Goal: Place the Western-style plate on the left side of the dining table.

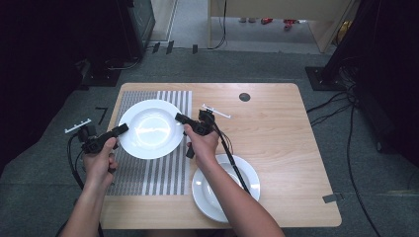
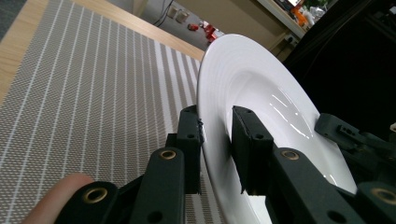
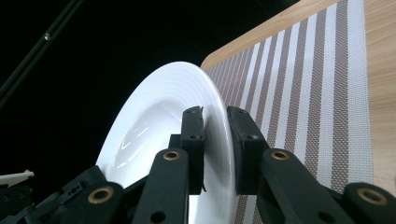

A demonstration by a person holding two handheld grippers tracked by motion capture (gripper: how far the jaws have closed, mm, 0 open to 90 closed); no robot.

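Both tools pinch opposite rims (plate between).

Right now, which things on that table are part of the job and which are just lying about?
In use: held plate, left hand-held gripper and right hand-held gripper clamped on its rim, striped placemat beneath.

Lying about: second plate near the table edge, dark disc.

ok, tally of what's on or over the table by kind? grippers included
White plates: 2, one held over the striped placemat, one resting on the table at the near edge
Striped placemats: 1
Grippers: 2, left gripper and right gripper, each shut on the held plate's rim
Total: 5
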